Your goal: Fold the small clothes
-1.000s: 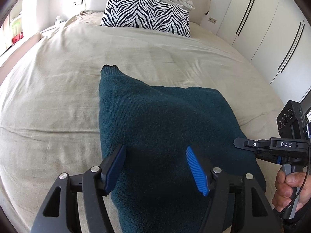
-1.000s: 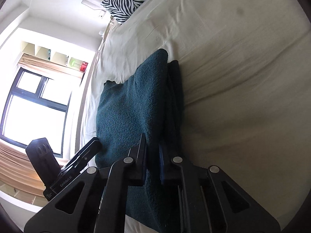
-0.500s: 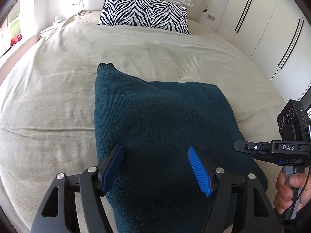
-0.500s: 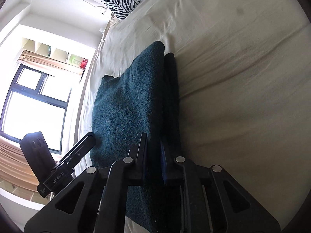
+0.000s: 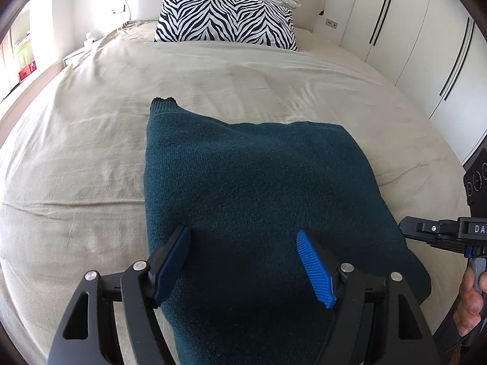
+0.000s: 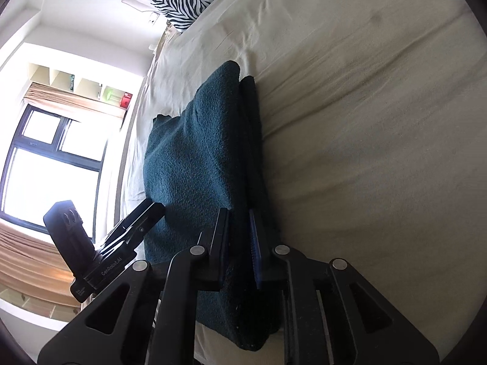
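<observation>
Teal knit: a dark teal sweater point(image 5: 258, 200) lies folded into a thick rectangle near the foot of a bed point(image 5: 76, 158) dressed in a beige sheet.
Backdrop: a zebra-print pillow point(image 5: 225, 18) leans at the headboard; white wardrobe doors point(image 5: 426, 45) line one side.
Left tool point(image 5: 243, 261): blue pads spread wide, hovering just over the sweater's near end, gripping nothing.
Right tool point(image 6: 239, 243): turned on its side at the sweater's right edge, its pads drawn close with the stacked knit layers between them, seemingly pinching that edge.
Loose end: a ribbed cuff or corner point(image 5: 164, 102) pokes out at the far left corner of the bundle.
Step in hand: judging by the tidy layers, the folding looks nearly done and the right side is being set or squared.
Next move: likely calls for letting go of the right edge without dragging the layers apart, then tucking the stray corner.
</observation>
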The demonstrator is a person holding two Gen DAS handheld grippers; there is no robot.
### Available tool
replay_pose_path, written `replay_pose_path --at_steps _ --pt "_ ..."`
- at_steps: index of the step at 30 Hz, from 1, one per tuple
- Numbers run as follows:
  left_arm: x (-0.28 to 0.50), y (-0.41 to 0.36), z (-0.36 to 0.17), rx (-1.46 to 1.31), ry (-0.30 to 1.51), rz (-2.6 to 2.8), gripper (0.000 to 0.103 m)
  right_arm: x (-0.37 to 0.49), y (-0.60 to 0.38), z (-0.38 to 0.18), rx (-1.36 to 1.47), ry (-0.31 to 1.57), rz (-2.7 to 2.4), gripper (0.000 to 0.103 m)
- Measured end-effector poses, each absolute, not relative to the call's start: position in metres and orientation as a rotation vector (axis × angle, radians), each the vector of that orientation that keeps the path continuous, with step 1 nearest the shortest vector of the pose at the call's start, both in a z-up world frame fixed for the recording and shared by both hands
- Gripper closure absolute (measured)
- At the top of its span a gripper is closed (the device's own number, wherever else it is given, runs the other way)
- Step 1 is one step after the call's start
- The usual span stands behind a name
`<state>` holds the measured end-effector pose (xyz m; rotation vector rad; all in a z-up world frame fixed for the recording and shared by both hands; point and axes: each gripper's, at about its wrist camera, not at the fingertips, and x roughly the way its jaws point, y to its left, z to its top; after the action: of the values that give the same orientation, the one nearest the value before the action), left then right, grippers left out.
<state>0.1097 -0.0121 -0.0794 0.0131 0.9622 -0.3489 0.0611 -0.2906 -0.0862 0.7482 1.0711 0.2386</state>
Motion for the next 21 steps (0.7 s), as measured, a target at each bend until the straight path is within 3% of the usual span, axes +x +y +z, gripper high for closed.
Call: replay_pose_path --at_steps 4,9,11,12,21 --pt "0.109 -0.013 -0.080 0.016 0.956 -0.345 0.029 0.050 -0.273 -0.063 0.744 1.018 0.352 0.090" --pt "0.105 -0.009 -0.078 -0.006 0.948 -0.355 0.029 0.050 -0.253 -0.112 0.720 1.136 0.368 0.091" --pt "0.100 -0.004 -0.072 -0.030 0.942 -0.363 0.029 0.045 -0.264 -0.124 0.771 1.096 0.376 0.101" --pt "0.096 0.000 -0.067 -0.047 0.933 -0.366 0.030 0.043 -0.268 -0.125 0.793 1.084 0.379 0.101" --pt "0.027 0.030 -0.034 -0.258 0.858 -0.465 0.030 0.006 -0.262 -0.065 0.612 0.951 0.319 0.094"
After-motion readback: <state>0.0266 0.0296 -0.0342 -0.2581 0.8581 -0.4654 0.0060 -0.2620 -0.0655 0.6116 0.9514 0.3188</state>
